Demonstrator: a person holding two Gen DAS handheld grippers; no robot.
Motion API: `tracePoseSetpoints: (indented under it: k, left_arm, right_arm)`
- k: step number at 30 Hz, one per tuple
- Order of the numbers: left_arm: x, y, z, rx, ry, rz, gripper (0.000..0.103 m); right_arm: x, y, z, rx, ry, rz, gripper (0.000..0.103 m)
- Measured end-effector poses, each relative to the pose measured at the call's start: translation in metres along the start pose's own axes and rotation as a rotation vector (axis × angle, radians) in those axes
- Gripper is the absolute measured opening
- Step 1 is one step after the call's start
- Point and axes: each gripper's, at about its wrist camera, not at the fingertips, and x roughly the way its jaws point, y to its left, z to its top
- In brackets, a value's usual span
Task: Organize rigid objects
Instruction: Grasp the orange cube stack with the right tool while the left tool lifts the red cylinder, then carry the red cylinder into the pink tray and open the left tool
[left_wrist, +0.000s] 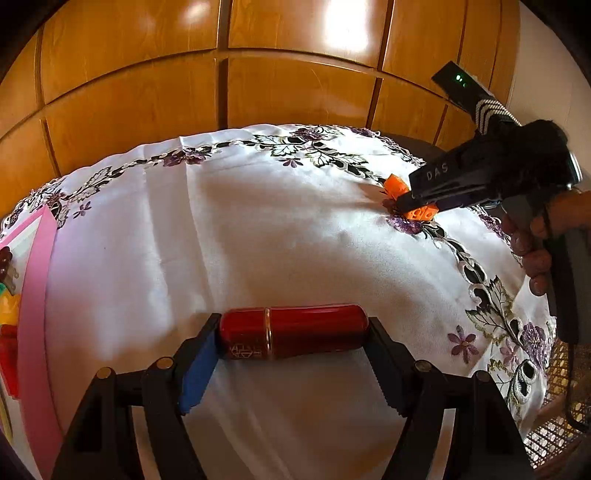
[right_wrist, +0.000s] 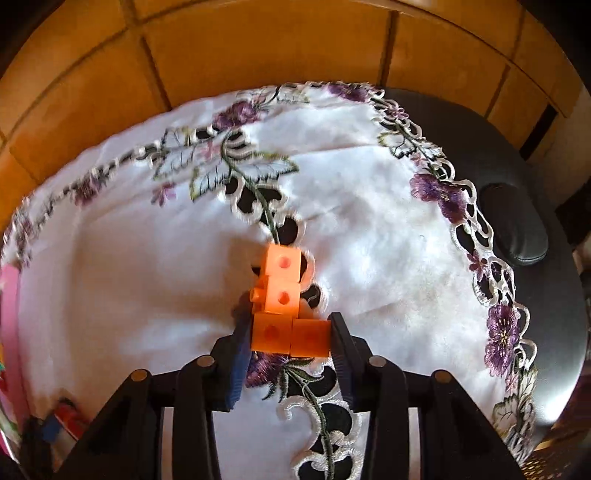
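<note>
Red cylinder (left_wrist: 293, 336) in left gripper (left_wrist: 291, 354) jaws, orange blocks (right_wrist: 286, 314) clamped by right gripper (right_wrist: 290, 343)

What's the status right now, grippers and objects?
Left gripper shut on red tube. Right gripper shut on orange blocks. Pink bin far left. Nothing blocking.

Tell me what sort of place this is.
Probably a room in a home: an embroidered floral tablecloth covers the table, with wood-panelled cupboard doors behind and a dark cushioned seat beside it.
</note>
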Motion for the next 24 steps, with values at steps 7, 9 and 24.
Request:
tracePoseSetpoints:
  k: [7,9,24]
  left_arm:
    - [-0.001,0.0,-0.001,0.002,-0.003,0.005,0.075]
    - [-0.002,0.0,-0.001,0.004,-0.005,0.007,0.075]
    - [-0.027,0.004,0.008,-0.054,-0.028,0.059,0.075]
  right_arm:
    - [0.005,0.007,-0.005,-0.019,0.03,0.048,0.039]
    - [0.006,0.004,-0.004,0.001,0.037,0.061,0.039]
    - [0.006,0.012,-0.005,-0.05,0.025,0.028,0.039]
